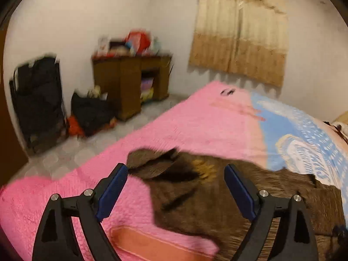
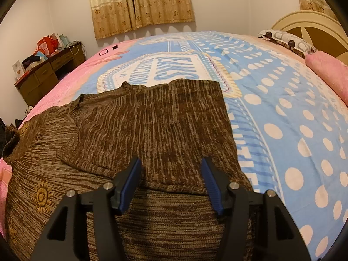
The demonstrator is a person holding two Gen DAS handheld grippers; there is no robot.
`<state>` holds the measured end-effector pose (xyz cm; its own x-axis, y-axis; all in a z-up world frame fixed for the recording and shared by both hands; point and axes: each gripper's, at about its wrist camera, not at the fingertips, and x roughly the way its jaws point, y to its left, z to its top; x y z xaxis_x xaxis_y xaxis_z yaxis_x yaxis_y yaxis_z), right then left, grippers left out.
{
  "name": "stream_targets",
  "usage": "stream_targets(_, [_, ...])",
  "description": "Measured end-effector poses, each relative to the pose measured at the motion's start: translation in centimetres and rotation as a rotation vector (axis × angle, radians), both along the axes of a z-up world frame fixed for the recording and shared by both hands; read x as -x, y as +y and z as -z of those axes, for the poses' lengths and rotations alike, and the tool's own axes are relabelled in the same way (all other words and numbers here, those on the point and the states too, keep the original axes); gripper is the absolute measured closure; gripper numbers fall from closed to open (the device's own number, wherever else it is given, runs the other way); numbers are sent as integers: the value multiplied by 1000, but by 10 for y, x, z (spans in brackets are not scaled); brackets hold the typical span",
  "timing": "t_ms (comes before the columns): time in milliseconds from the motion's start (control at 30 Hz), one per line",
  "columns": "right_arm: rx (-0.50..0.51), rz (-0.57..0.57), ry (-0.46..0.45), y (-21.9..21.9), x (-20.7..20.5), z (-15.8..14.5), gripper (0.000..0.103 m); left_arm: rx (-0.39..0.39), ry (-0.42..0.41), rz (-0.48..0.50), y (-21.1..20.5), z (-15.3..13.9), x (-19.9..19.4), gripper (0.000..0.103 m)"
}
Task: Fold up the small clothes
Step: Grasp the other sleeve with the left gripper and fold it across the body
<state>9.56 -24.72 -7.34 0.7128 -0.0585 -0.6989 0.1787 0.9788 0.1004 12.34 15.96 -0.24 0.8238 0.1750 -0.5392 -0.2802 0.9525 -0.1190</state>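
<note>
A brown marled knit sweater (image 2: 152,128) lies on the bed, partly folded, with one side laid over its body and yellow sun motifs on the left part. My right gripper (image 2: 170,163) is open and empty, hovering just above the sweater's near part. In the left wrist view the sweater (image 1: 217,195) is blurred, with a sleeve cuff (image 1: 150,163) at its far left end. My left gripper (image 1: 176,169) is open and empty, just above the sweater near that cuff.
The bed has a pink blanket (image 1: 174,126) and a blue dotted blanket (image 2: 282,108). Pillows (image 2: 287,39) and a headboard (image 2: 315,24) are at the far right. A wooden desk (image 1: 130,80) with clutter, dark bags (image 1: 39,100) and a curtained window (image 2: 141,2) line the walls.
</note>
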Motion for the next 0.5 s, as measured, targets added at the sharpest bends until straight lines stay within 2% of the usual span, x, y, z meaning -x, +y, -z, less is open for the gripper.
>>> stream_targets(67, [4,-2,2,0,0,0,41,49,97,-12,8,17,-15,12])
stream_targets(167, [5,-3,3,0,0,0,41,54,166,-15,-2,34,-31,12])
stream_targets(233, [4,-3,3,1,0,0,41,-23,171,0,-19,40,-43,12])
stream_targets(300, [5,-4,4,1,0,0,40,-183,202,-31,-35,41,-60,12])
stream_targets(367, [5,-6,4,1,0,0,39,-261,241,-61,-40,44,-78,12])
stream_targets(500, [2,-9,3,1,0,1,39,-166,268,-104,-20,48,-97,13])
